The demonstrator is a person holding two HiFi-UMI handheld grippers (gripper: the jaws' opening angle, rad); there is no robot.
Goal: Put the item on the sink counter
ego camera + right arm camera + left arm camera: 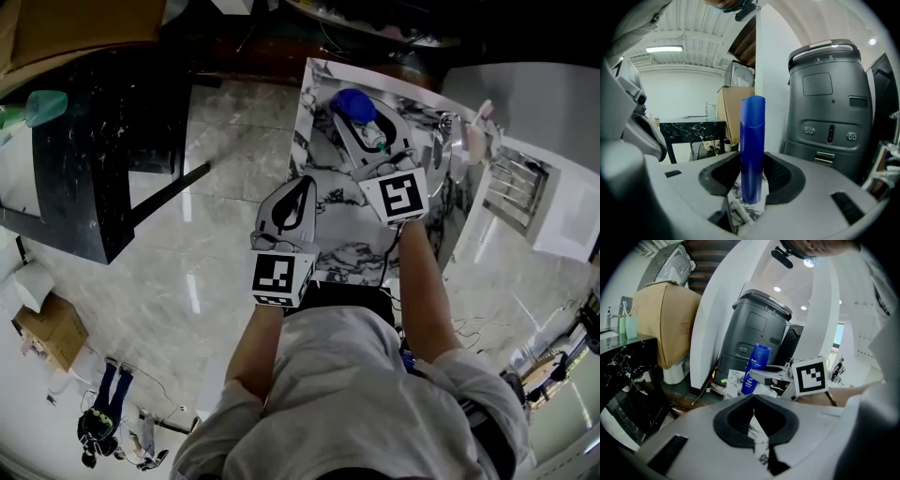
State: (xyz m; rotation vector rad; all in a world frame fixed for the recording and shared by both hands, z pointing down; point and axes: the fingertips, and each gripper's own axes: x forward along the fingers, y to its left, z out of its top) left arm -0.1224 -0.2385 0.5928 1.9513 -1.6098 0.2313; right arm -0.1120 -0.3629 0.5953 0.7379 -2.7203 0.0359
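Polished pale floor tiles are spreading around a white marble counter (349, 251), with a black table (94, 159) standing well apart to its left. A blue bottle (752, 150) is standing upright on the counter near the far edge, its base resting on the marble. The right gripper (366, 131) is reaching toward that far edge and clenching the bottle: its 2 dark pads are pressing on the bottle's lower half from either side, and the bottle's top is rising well above them. The left gripper (752, 411) is hovering over the counter's near left corner, apart from the bottle, with its 2 jaws closed tip to tip and nothing between them. Beyond the counter's far edge, a grey machine (759, 329) and a cardboard box (665, 324) are standing on the floor.
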